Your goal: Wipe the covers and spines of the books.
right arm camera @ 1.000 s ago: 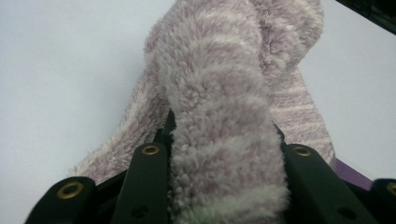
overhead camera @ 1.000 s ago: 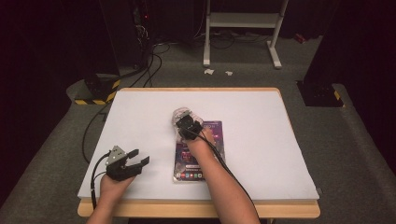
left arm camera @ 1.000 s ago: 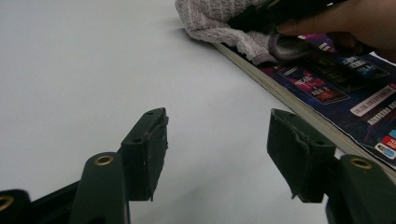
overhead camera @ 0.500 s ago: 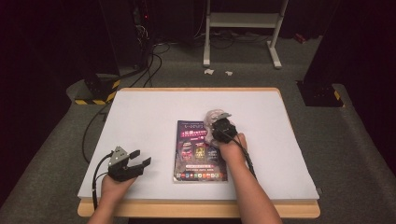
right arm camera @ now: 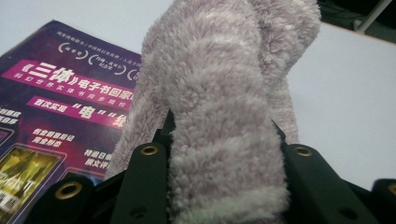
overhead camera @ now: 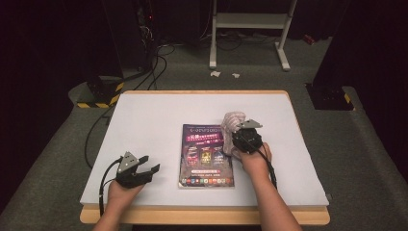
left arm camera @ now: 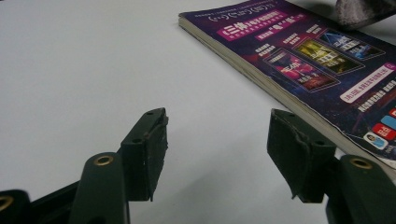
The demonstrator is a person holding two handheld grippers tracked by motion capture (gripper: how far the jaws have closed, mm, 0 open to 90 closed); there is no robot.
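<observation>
my right gripper (overhead camera: pixel 239 129) clamped on fuzzy lilac cloth (right arm camera: pixel 224 93), cloth over top-right corner of purple book (overhead camera: pixel 207 155) on white surface (overhead camera: pixel 154 115), my left gripper (overhead camera: pixel 146 166) jaws apart, empty, just left of book

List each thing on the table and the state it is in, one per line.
book: closed, lying flat on the table, cover up.
fuzzy cloth: bunched, clamped in the right gripper, at the book's right edge.
left gripper: open, holding nothing, jaws apart beside the book.
right gripper: shut on the fuzzy cloth.
</observation>
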